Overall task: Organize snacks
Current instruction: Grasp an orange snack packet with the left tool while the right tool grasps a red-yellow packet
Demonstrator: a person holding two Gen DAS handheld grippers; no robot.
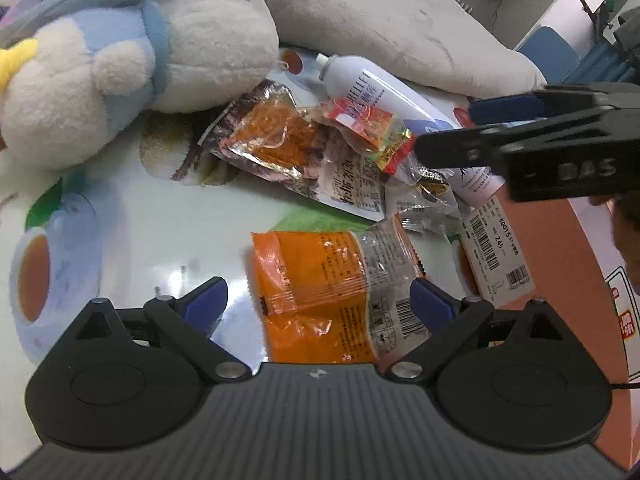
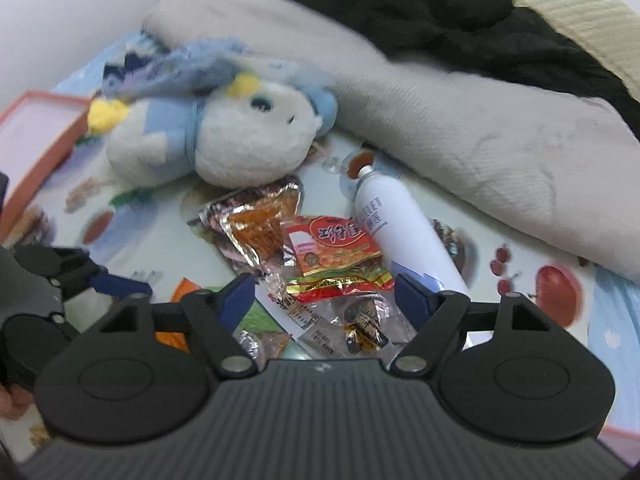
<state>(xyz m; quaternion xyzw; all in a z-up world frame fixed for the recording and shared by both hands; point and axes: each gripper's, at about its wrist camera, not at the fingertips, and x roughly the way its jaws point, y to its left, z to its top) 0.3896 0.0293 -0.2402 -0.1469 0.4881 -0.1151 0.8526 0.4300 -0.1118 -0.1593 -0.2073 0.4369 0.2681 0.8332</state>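
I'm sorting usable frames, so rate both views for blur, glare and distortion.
Left wrist view: mostly sharp, print on the orange snack packet readable, ceiling light glaring off the glossy tablecloth, fisheye bending the edges. Right wrist view: motion-smeared, plush toy and red snack packet soft, same fisheye curve.

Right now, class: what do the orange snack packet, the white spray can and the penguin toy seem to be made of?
Orange snack packet: thin glossy plastic film, crinkled, with glare.
White spray can: smooth, faintly shiny wall, probably painted metal, possibly plastic.
Penguin toy: fuzzy matte plush fabric, likely soft-stuffed.
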